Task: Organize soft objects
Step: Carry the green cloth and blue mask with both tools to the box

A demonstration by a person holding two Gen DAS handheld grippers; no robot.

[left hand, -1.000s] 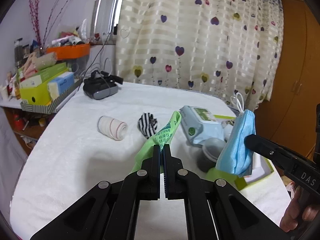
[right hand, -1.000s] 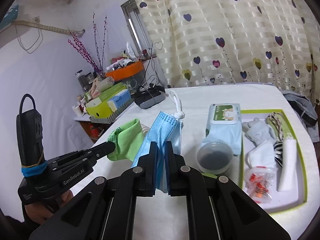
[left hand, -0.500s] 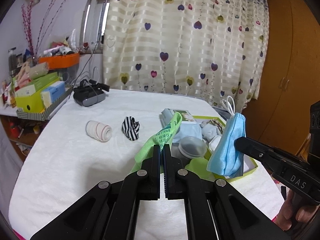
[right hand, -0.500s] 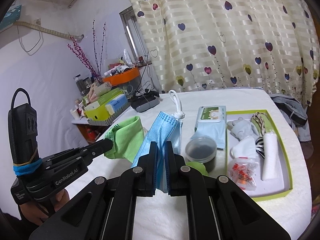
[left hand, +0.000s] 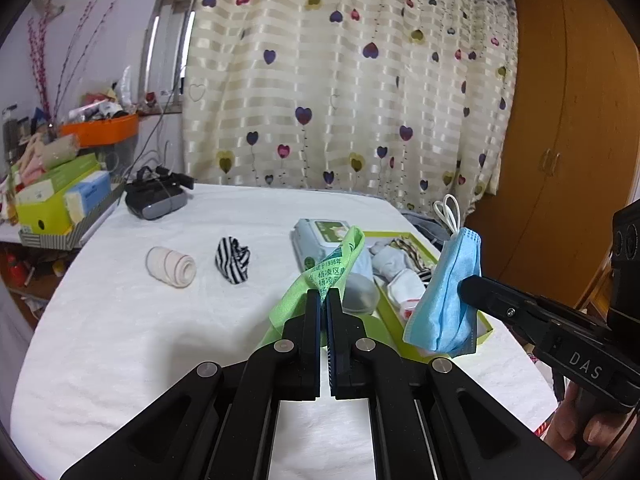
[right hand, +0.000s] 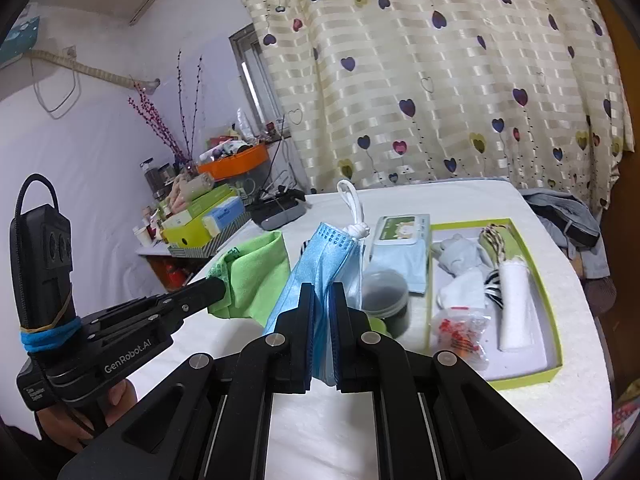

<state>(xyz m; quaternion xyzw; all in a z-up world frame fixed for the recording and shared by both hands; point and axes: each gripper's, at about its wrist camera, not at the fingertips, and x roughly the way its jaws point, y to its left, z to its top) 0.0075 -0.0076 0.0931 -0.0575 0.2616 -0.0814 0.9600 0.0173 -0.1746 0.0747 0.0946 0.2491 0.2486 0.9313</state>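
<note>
My left gripper [left hand: 324, 294] is shut on a green cloth bag [left hand: 330, 270] with printed text, held above the white table. The same green bag [right hand: 256, 276] hangs from the left gripper [right hand: 214, 288] in the right wrist view. My right gripper [right hand: 322, 288] is shut on a folded blue face mask [right hand: 328, 256] with white ear loops; in the left wrist view that mask [left hand: 448, 292] hangs beside the tray. A green-rimmed tray [right hand: 554, 320] holds white socks, a striped piece, a white roll and a small packet. A rolled pink bandage [left hand: 171, 267] and a striped sock [left hand: 233, 260] lie on the table.
A wet-wipes pack [right hand: 402, 248] and a round lidded jar [right hand: 385, 298] stand left of the tray. A black headset [left hand: 156, 196] sits at the table's far left. Stacked boxes [left hand: 56, 204] crowd a side shelf. A curtain hangs behind; a wooden wardrobe [left hand: 572, 140] is at right.
Both grippers have drawn back from the table's far side with their loads still held. The tray, bandage and striped sock now look farther away and more of the table shows.
</note>
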